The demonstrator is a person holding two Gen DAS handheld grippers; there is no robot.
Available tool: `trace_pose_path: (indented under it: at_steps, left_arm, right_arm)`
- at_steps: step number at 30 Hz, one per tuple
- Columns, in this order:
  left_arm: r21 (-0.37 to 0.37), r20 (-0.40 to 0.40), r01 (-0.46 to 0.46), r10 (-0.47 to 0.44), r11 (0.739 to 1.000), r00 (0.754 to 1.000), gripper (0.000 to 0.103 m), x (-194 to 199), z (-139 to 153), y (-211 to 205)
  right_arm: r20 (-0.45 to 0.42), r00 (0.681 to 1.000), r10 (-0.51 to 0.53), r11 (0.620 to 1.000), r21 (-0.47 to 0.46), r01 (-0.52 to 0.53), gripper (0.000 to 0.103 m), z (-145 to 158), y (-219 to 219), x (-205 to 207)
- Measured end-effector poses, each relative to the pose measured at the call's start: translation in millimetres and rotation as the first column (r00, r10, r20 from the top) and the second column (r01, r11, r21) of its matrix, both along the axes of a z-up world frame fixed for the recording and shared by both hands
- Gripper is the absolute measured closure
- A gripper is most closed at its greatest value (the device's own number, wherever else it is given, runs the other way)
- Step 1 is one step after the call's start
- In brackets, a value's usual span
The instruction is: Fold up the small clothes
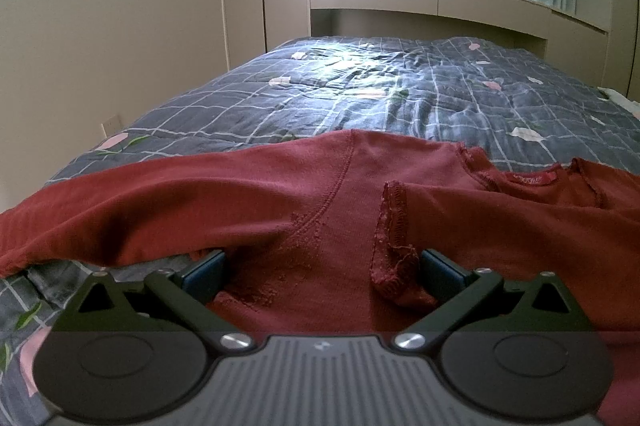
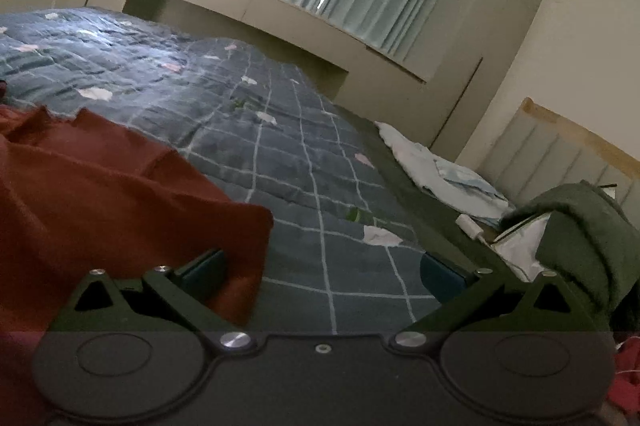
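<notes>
Red garment [image 1: 248, 193] lies spread on bed [image 1: 360, 85], inside out, seams showing. Left hand-held gripper [image 1: 322, 268] low over near edge, jaws wide apart, cloth bunched between them but not pinched; likely lining up for grasp. Right hand-held gripper [image 2: 322, 268] also wide open, empty; garment's right edge [image 2: 248, 226] by its left finger [image 2: 204, 268], probably ready for matching fold.

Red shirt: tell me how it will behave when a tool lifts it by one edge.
Probably floppy: the red shirt drapes in soft folds over the quilt, so it should sag from any grip point. Likely light, since the knit looks thin at the hem. Hardly slippery: its ribbed surface should hold between the left tool pads.
</notes>
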State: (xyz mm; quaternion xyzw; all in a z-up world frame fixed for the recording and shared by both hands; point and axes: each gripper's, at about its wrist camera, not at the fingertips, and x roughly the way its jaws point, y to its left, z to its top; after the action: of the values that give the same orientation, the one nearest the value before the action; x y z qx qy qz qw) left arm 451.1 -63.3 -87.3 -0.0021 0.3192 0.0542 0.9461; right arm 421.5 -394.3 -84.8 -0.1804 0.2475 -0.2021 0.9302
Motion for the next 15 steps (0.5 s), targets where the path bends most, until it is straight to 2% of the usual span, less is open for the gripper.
trace_pose_path:
  at_steps: [3, 8, 11, 15]
  left_arm:
    - [-0.029, 0.002, 0.004, -0.004, 1.0, 1.0, 0.001, -1, 4, 4]
    - [-0.124, -0.03, 0.016, -0.02, 0.992, 0.999, 0.0, -14, 25, 24]
    - [-0.195, -0.046, -0.011, 0.002, 0.981, 0.999, 0.0, -32, 40, 52]
    - [-0.24, -0.064, -0.094, 0.081, 0.966, 0.995, 0.0, -55, 56, 107]
  right_arm:
    - [0.024, 0.999, 0.04, 0.998, 0.044, -0.041, 0.001, 18, 14, -22]
    - [0.049, 0.982, 0.181, 0.974, 0.128, -0.186, 0.001, 40, 54, -56]
    - [0.034, 0.961, 0.275, 0.939, 0.203, -0.276, 0.001, 43, 82, -73]
    - [0.008, 0.908, 0.419, 0.872, 0.275, -0.404, 0.001, 39, 126, -93]
